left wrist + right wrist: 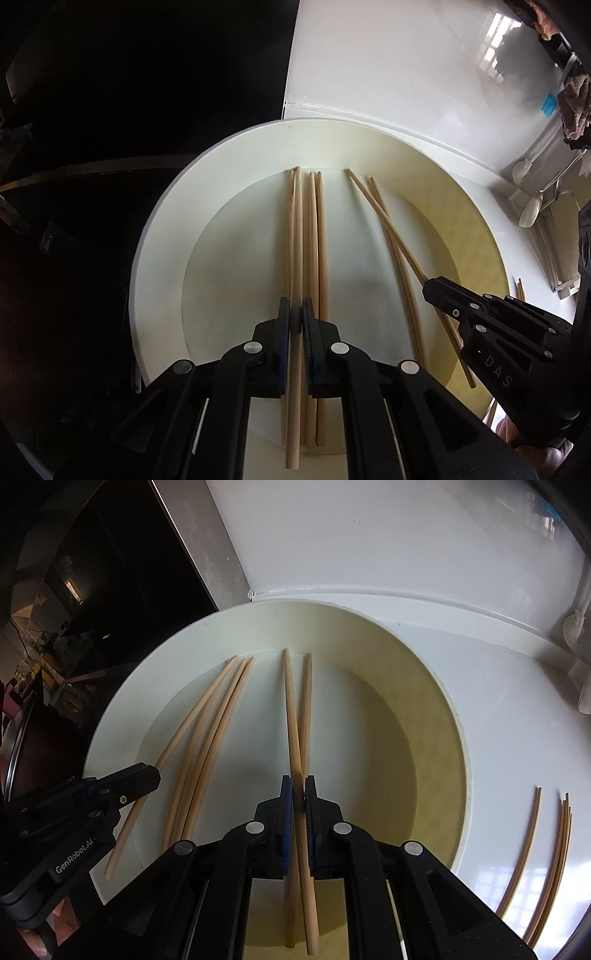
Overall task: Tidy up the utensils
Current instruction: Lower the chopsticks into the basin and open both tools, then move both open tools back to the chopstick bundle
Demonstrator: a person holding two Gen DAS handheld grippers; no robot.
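Note:
A cream tray (159, 236) holds several wooden chopsticks. In the left wrist view, my left gripper (296, 314) is shut on one chopstick (294, 229) at the tray's left; more chopsticks (317, 229) lie beside it. My right gripper (439, 291) enters at the right, shut on another chopstick (384, 214). In the right wrist view, my right gripper (298, 794) is shut on a chopstick (291, 709) over the tray (122, 709), one more lying under it. The left gripper (147, 775) shows at the left, holding its chopstick (192, 716).
The tray stands on a white counter (517, 720) against a white wall. Several more chopsticks (554, 867) lie on the counter right of the tray. White spoons (528, 210) hang at the far right. A dark opening (129, 92) lies to the left.

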